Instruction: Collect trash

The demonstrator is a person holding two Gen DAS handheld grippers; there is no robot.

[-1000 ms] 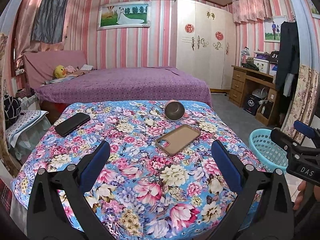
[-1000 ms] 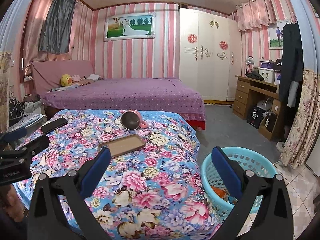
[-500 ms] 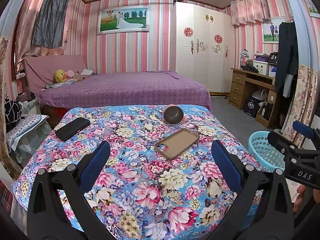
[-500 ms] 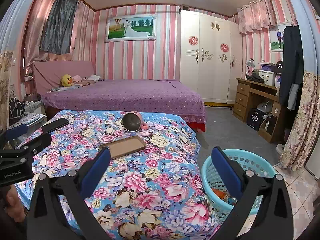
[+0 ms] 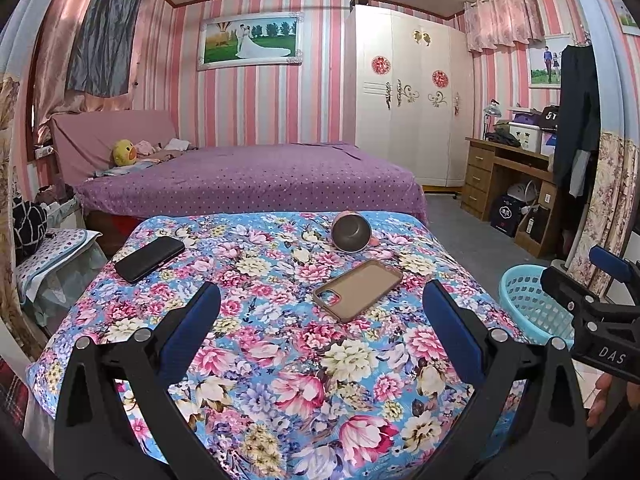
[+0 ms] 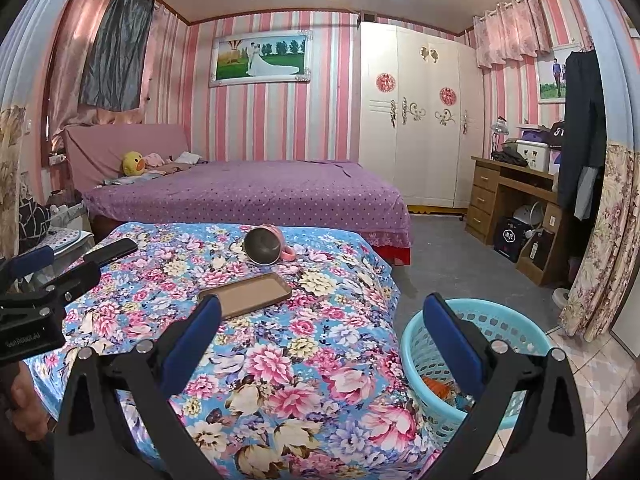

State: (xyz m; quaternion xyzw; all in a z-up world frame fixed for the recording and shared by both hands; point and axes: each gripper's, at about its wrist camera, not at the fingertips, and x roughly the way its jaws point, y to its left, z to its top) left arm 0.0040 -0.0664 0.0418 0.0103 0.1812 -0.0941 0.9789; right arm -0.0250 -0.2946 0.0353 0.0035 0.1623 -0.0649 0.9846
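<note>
Change since a second ago: both my grippers have drawn back and tipped up a little, so the ceiling fan now shows at the top of both views and the flowered tabletop sits lower in frame.

Items, counted:

1. Left gripper (image 5: pixel 320 316): one, jaws spread wide, nothing between the blue pads; hangs over the near part of the tabletop, lower centre of the left view.
2. Right gripper (image 6: pixel 320 316): one, jaws likewise spread wide and empty; lower centre of the right view, one pad over the tabletop edge, the other over the basket.
3. Flowered tabletop (image 5: pixel 256 364): one, covered in blue cloth with pink and cream blooms.
4. Black phone (image 5: pixel 150 253): one, lying flat at the left of the tabletop.
5. Brown phone case (image 5: pixel 357 289): one, lying flat right of centre.
6. Pink mug (image 5: pixel 351 233): one, tipped on its side, just beyond the case, mouth toward me.
7. Blue basket (image 6: pixel 516 328): one, on the floor just beside the tabletop, lower right of the right view.
8. Trash (image 6: pixel 438 387): orange and darker scraps in the basket bottom; number cannot be told.
9. Purple bed (image 5: pixel 256 176): one, mid-frame behind the tabletop.
</note>
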